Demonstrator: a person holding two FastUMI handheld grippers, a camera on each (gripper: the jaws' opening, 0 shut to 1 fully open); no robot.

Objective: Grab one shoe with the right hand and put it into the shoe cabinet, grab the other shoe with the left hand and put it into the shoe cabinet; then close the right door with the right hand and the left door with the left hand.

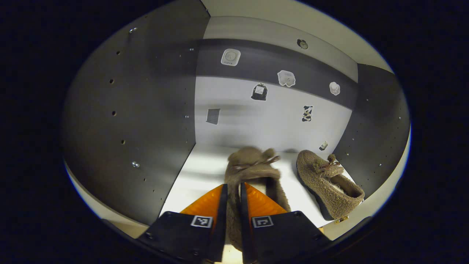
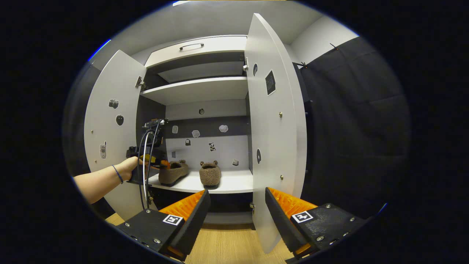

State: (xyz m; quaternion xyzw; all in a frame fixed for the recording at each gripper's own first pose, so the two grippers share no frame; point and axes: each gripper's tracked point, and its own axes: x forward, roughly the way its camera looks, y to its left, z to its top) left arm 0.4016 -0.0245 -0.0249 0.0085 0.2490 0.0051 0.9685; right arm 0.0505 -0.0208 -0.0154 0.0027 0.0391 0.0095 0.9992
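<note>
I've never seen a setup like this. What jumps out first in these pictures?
First, the open shoe cabinet, both white doors swung wide, with two fuzzy brown shoes on its white shelf. The left tool pinches the heel of the left shoe between orange fingers, beside the right shoe already set down. The right tool hangs open outside, near the right door.

A recording booth dressed as a household entryway.
A white shoe cabinet (image 2: 198,90) with two open doors stands on wood-look flooring (image 2: 227,244), fuzzy slippers (image 2: 210,173) on its shelf, black cloth (image 2: 351,121) draped alongside.
</note>
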